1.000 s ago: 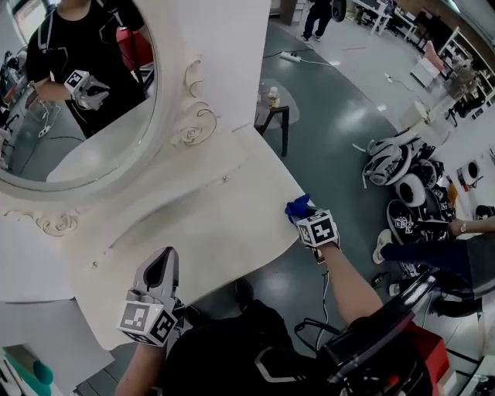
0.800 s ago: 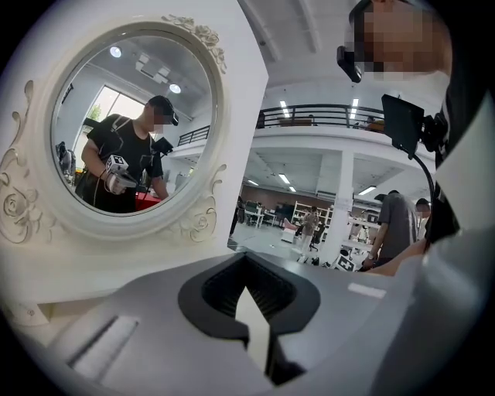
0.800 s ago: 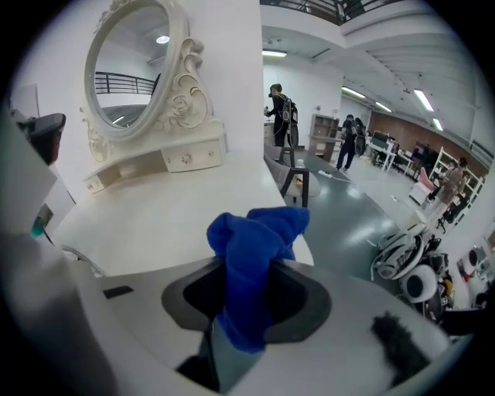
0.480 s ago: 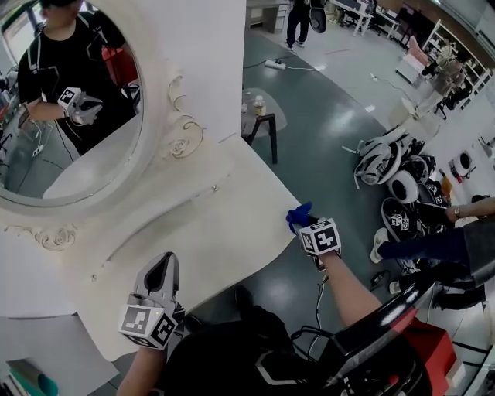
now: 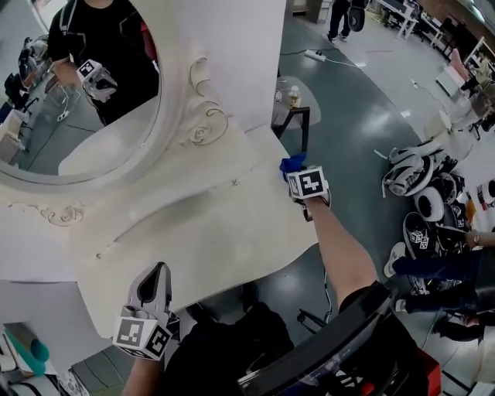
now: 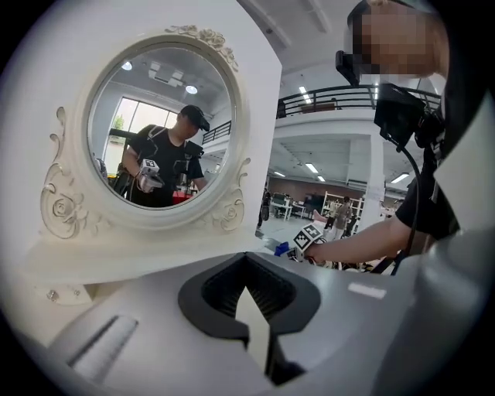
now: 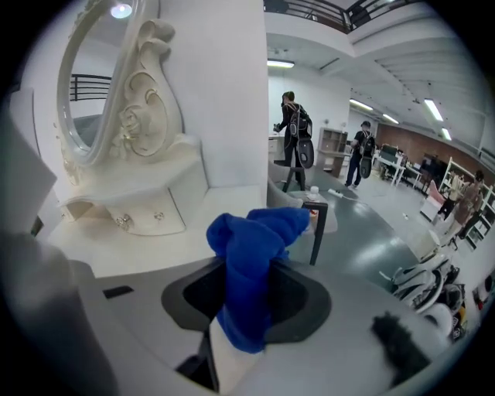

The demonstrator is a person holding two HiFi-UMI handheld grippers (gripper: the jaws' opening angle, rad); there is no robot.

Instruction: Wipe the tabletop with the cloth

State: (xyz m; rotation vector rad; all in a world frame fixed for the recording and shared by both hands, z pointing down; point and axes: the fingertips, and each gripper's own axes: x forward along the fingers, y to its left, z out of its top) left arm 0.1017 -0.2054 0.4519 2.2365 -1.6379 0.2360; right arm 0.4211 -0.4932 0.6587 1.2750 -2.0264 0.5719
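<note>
Cloth (image 7: 251,271) pinched in right claw (image 5: 298,172) at tabletop (image 5: 216,224) edge — left claw (image 5: 157,271) closed, empty.

This is a big indoor hall, a workshop or a test lab rather than a home; a white dressing table (image 5: 232,224) with an oval mirror (image 5: 46,158) stands on a bare grey-green floor (image 5: 363,116); a power strip (image 5: 315,55) with its cable and a heap of white and black gear (image 5: 421,186) lie on that floor; farther off are work tables (image 5: 402,15), open shelves (image 7: 334,143), strip lights (image 7: 433,108) on a high ceiling and a railed upper gallery (image 6: 332,97); people in dark clothes (image 7: 294,131) stand about.
</note>
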